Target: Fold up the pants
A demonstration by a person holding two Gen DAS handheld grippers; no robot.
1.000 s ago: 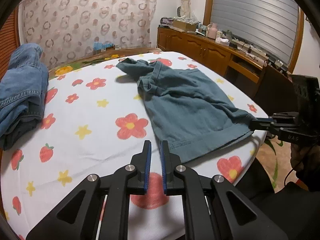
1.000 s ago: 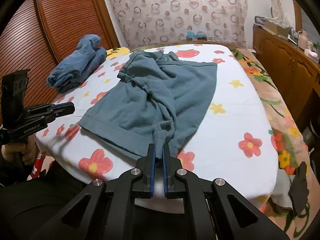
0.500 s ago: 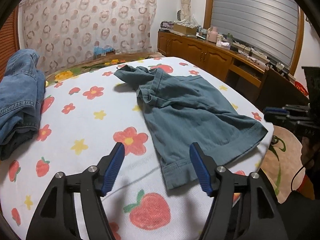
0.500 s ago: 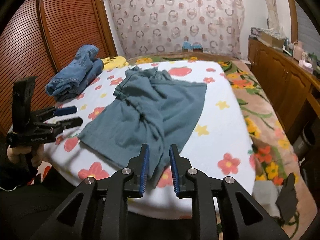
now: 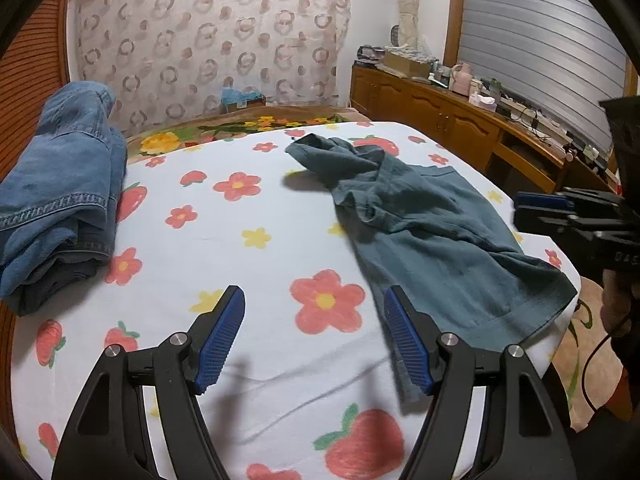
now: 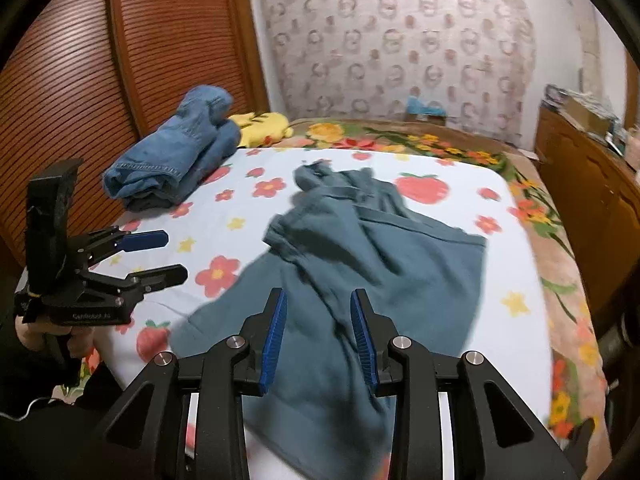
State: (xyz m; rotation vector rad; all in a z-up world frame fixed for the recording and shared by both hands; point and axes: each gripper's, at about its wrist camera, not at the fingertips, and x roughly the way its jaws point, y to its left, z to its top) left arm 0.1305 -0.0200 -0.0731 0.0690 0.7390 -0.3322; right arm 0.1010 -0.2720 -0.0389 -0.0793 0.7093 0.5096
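Teal pants [image 5: 432,232] lie crumpled on the flowered bedsheet [image 5: 256,216], waistband bunched at the far end, a hem hanging at the near right edge. They also show in the right wrist view [image 6: 380,248]. My left gripper [image 5: 314,300] is open and empty above the sheet, just left of the near hem. My right gripper [image 6: 318,300] is open and empty, hovering over the near part of the pants. In the right wrist view the left gripper [image 6: 164,254] shows at the left, open; in the left wrist view the right gripper [image 5: 536,208] shows at the right edge.
Blue jeans [image 5: 60,200] lie piled at the far left of the bed, also in the right wrist view [image 6: 176,156]. A yellow plush [image 6: 264,126] lies behind them. A wooden dresser [image 5: 460,120] with clutter runs along the right. A slatted wooden door [image 6: 100,80] stands at the left.
Both grippers opened. The right one let go of the pants hem, which now lies on the bed, and rose above the pants. The left gripper moved forward over the sheet.
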